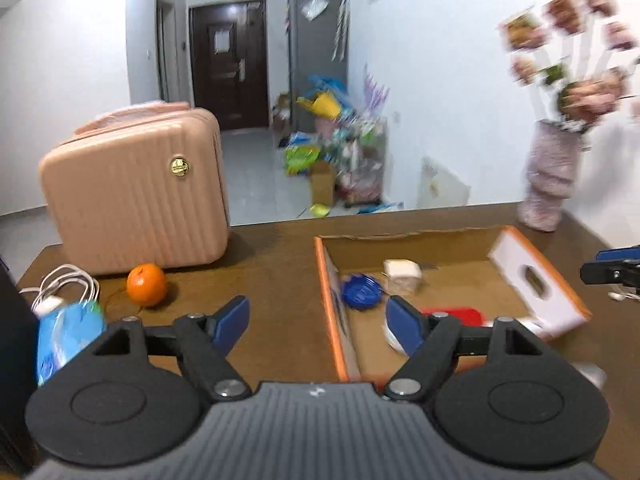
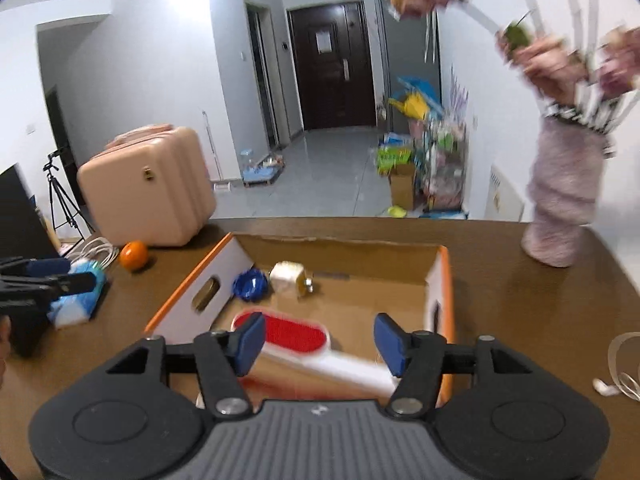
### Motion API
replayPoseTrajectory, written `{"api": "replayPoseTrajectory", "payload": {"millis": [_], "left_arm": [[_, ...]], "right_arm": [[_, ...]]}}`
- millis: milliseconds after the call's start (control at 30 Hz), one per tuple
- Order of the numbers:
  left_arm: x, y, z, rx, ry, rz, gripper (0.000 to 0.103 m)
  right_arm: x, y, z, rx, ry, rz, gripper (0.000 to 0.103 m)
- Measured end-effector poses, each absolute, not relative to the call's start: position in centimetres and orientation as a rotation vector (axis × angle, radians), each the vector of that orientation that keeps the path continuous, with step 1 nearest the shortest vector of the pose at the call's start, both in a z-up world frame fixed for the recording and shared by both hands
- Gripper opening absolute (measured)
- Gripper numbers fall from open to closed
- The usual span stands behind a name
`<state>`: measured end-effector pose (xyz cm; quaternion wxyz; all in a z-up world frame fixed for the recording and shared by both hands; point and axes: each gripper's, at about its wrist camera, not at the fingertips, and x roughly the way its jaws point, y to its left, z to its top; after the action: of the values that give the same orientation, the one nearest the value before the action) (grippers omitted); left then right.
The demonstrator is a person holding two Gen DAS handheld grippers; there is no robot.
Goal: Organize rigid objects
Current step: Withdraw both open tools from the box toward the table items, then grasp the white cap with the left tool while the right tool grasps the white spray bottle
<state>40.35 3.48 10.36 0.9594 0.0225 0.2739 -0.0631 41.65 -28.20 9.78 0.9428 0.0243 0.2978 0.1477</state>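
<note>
An open cardboard box with orange edges sits on the brown table. Inside lie a blue round lid, a cream block and a red and white brush. An orange lies left of the box by a pink case. My left gripper is open and empty over the box's left wall. My right gripper is open and empty above the brush.
A blue tissue pack and white cable lie at the table's left. A pink vase of flowers stands at the back right. White earbuds and a tape ring lie at the right.
</note>
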Motion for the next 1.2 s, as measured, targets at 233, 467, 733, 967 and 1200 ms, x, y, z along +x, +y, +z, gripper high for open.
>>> {"api": "replayPoseTrajectory", "payload": {"millis": [233, 467, 733, 967, 1200], "left_arm": [[25.9, 3.3, 8.1, 0.003, 0.465, -0.166, 0.090], [16.1, 1.4, 4.6, 0.004, 0.432, -0.166, 0.092], [12.0, -0.3, 2.4, 0.051, 0.438, -0.172, 0.093], [16.6, -1.2, 0.4, 0.064, 0.470, -0.188, 0.089], [25.8, -2.2, -2.5, 0.096, 0.564, -0.219, 0.079]], "right_arm": [[26.2, -29.0, 7.1, -0.025, 0.457, 0.263, 0.072], [16.1, -27.4, 1.9, -0.022, 0.443, 0.221, 0.072], [12.3, -27.0, -1.5, 0.040, 0.494, 0.229, 0.072], [16.2, -27.9, -2.3, 0.038, 0.476, 0.196, 0.072], [24.4, -26.2, -2.9, -0.247, 0.480, 0.312, 0.069]]}}
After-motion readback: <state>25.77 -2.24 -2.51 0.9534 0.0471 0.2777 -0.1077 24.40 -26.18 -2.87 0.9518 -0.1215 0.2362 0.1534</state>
